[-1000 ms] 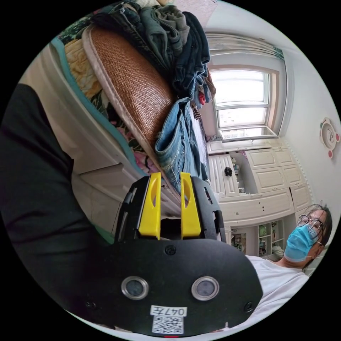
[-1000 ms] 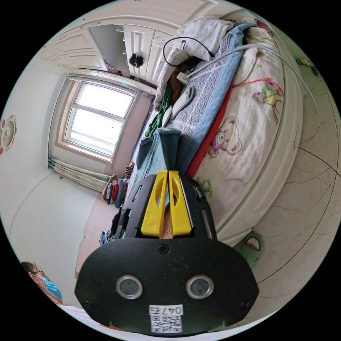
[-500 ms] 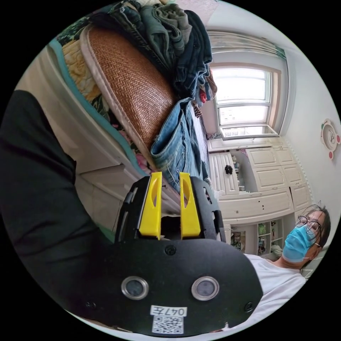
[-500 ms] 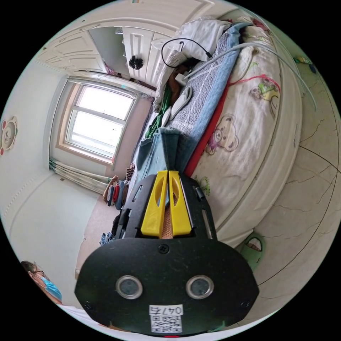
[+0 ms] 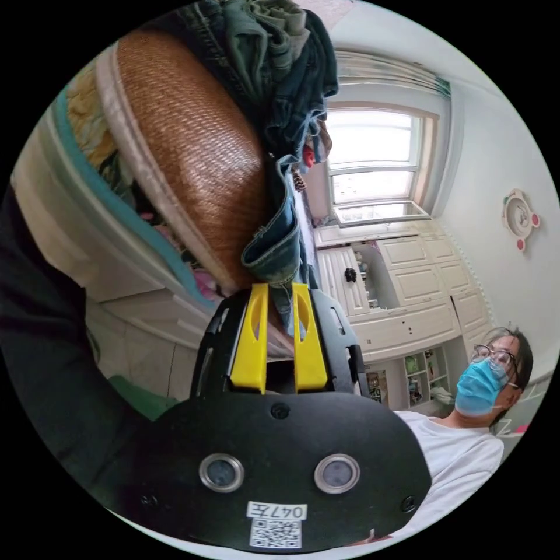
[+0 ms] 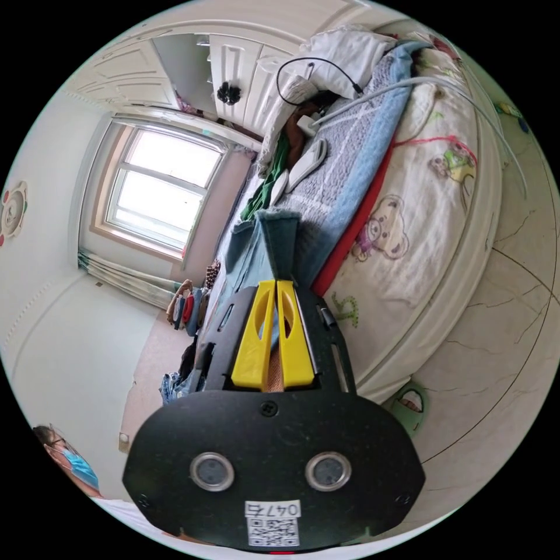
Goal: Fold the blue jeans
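The blue jeans hang off the edge of a brown woven mat in the left gripper view. A stitched edge of them drops between the yellow jaws of my left gripper, which stand narrow and pinch that cloth. In the right gripper view the blue jeans stretch away along the bed from my right gripper. Its jaws are almost together, shut on the denim's near end.
A pile of dark clothes lies on the mat's far end. A dark sleeve is at the left; a masked person sits by white cabinets. The bed carries a grey-blue blanket; a green slipper lies on the floor.
The left gripper view has moved closer to the mat, and its jaws have narrowed on the jeans' edge. The right gripper view has barely shifted and still holds the denim.
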{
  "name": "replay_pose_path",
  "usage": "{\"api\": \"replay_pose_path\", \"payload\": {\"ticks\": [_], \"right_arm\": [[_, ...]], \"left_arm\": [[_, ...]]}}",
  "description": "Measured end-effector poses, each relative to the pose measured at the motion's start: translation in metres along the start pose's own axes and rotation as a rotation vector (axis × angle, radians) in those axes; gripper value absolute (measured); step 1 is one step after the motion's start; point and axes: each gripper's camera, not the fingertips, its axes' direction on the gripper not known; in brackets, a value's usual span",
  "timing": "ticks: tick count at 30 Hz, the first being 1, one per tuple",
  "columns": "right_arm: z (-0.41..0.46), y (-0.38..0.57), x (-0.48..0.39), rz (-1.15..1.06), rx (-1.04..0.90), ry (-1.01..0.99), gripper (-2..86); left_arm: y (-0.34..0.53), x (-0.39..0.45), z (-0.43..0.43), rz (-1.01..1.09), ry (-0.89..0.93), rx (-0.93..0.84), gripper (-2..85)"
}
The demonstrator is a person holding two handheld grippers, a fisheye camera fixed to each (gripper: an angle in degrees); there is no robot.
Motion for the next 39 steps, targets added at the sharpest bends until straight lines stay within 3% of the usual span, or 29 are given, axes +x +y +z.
{"api": "replay_pose_path", "payload": {"ticks": [9,14,19,24,28,31,34,39], "right_arm": [[-0.053,-0.045,-0.043,-0.121,0.101,-0.109,-1.2],[-0.112,-0.062,-0.056,-0.127,0.207,-0.210,-1.2],[-0.113,-0.087,-0.108,-0.202,0.245,-0.203,-1.2],[-0.030,-0.137,-0.175,-0.244,0.270,-0.220,-1.2],[0.102,-0.202,-0.240,-0.251,0.228,-0.216,-0.7],[0.220,-0.234,-0.275,-0.258,0.167,-0.110,3.5],[0.303,-0.218,-0.282,-0.278,0.127,-0.155,12.1],[0.354,-0.133,-0.292,-0.435,-0.073,-0.286,9.3]], "left_arm": [[-0.016,0.109,-0.007,0.388,0.023,-0.010,-0.9],[0.009,0.150,-0.035,0.378,0.112,-0.034,-1.0],[0.013,0.181,-0.049,0.299,0.066,-0.079,-1.0],[-0.061,0.150,-0.014,0.079,0.180,-0.056,-0.9],[-0.142,0.125,0.026,0.001,0.210,-0.011,-0.5],[-0.229,0.101,0.073,-0.017,0.093,0.003,1.8],[-0.284,0.080,0.107,0.010,-0.033,0.063,8.6],[-0.280,0.122,0.099,0.195,-0.257,0.039,13.1]]}}
